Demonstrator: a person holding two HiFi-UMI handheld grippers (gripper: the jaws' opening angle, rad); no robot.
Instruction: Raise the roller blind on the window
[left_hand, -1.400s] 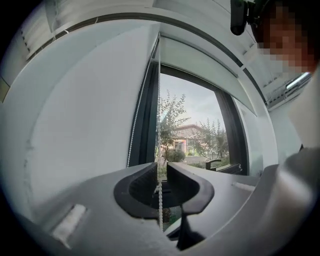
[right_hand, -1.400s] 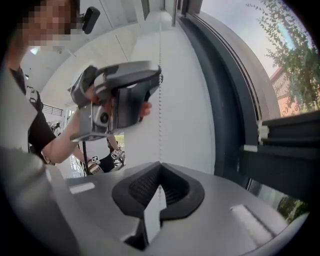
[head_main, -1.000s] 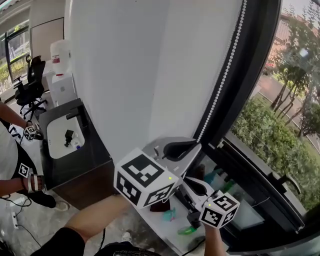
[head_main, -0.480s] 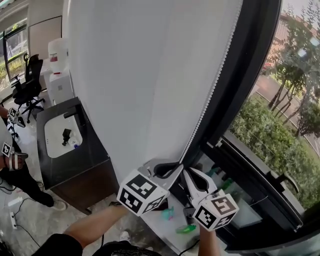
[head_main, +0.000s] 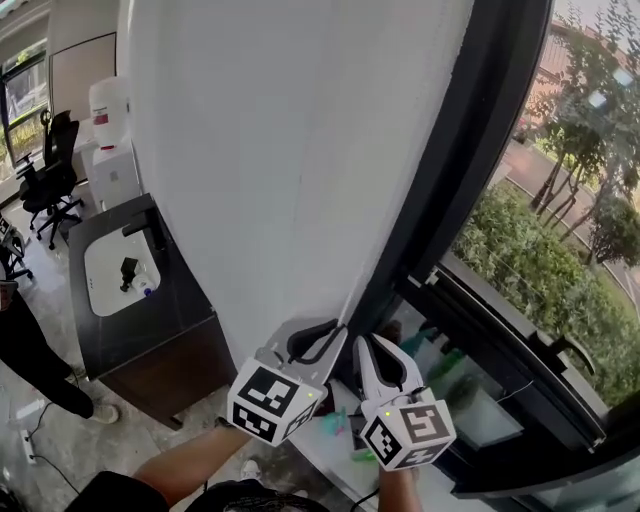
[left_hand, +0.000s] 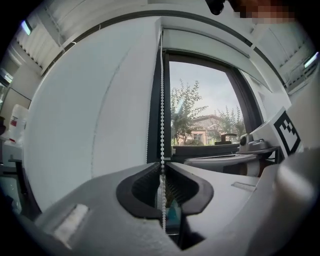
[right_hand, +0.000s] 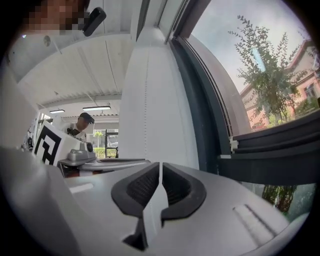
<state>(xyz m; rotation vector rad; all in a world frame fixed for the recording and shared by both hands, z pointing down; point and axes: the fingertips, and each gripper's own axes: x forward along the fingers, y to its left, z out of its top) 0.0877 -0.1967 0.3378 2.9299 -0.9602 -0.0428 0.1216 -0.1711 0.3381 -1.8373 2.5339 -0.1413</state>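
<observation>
Starting at nine o'clock of the head view: one bystander, in fuller sight a second ago, now shows only as a dark trouser leg at the frame's edge. One office chair and one dark cabinet stand unchanged. At centre, one roller blind hangs over the left part of the window, its lower edge near six o'clock, just above the tools. I judge it barely raised, so most of the task remains. The left gripper has sunk along the one bead chain, which climbs towards twelve o'clock at the blind's right edge. Its jaw tips pinch that chain but have just been easing apart, which I read as the end of one downward haul. The right gripper, just beside it at three o'clock, has just been closing and is clenched almost tip to tip. No beads show between its jaws, so it holds nothing. One window fills the right, from one to four o'clock. Count: two grippers, one chain strand visible, one blind.
</observation>
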